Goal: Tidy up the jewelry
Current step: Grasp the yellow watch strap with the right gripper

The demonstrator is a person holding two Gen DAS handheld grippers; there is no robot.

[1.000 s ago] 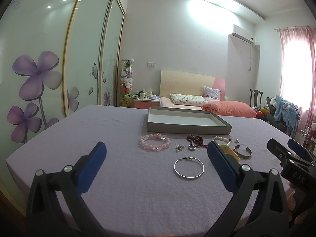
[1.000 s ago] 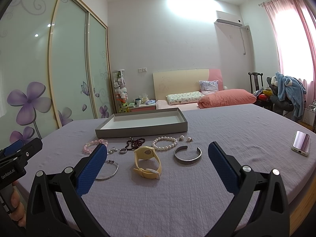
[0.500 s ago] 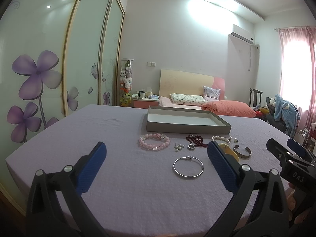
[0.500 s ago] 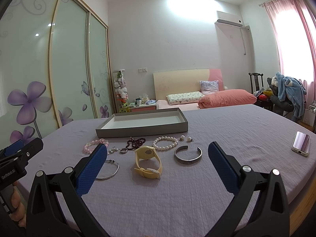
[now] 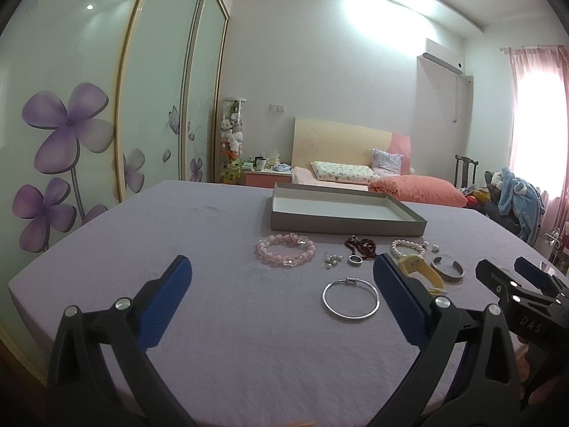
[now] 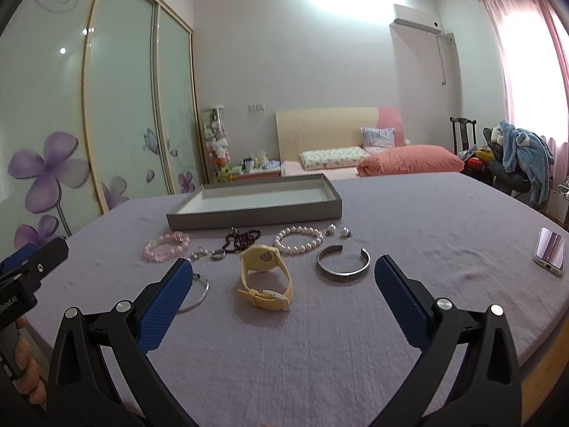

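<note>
Lavender bedspread (image 6: 409, 220) is carrying everything. Both tools are hovering low over its near edge, essentially where they were a second ago: left gripper (image 5: 281, 302) and right gripper (image 6: 284, 302) are each holding their blue pads wide apart, gripping nothing. Ahead, yellow rubber wristwatch (image 6: 265, 277), thin silver bangle (image 5: 351, 297), open silver cuff (image 6: 343, 267), pink and white bead bracelets are lying loose before shallow grey cardboard tray (image 6: 256, 210), which is sitting empty. Judgement: sorting not yet begun.

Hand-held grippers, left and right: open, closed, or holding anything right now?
Left hand-held gripper: open, holding nothing, above the purple tablecloth.
Right hand-held gripper: open, holding nothing, with the yellow watch between its fingers in view, untouched.
</note>
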